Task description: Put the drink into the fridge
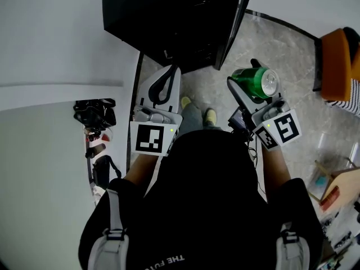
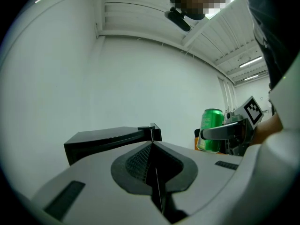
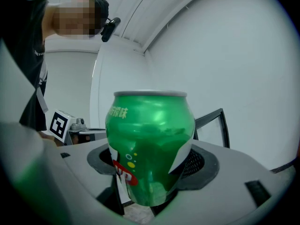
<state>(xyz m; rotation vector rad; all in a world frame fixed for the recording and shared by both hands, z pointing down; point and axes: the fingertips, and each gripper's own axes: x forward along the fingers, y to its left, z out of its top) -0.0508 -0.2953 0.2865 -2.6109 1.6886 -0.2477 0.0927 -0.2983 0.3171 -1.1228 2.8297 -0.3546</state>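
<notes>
Green and glossy, the drink can [image 3: 150, 139] sits squeezed between the two jaws of our right hand-held gripper [image 3: 150, 165]. The dark ribbed pads press its sides, and its silver rim is at the top of that gripper's view. From the head view, the can [image 1: 256, 82] is held in the air above the grey stone-patterned floor [image 1: 281, 44], its silver top turned up toward the camera. It lies just to the right of the open door [image 1: 233, 21] of the black fridge [image 1: 169, 21] and outside the cabinet. Our left hand-held gripper [image 1: 170, 72] is clenched on nothing: in its own view the jaws meet in a thin line at the tips [image 2: 151, 144], and the fridge's dark body [image 2: 108, 142] lies beyond them. That same view catches the can [image 2: 212, 130] off to the right, upright in the other gripper's grip. In the head view, both grippers are held side by side in front of our dark shirt, the left one pointing at the fridge's lower front edge — near it, though we cannot tell whether it touches.
</notes>
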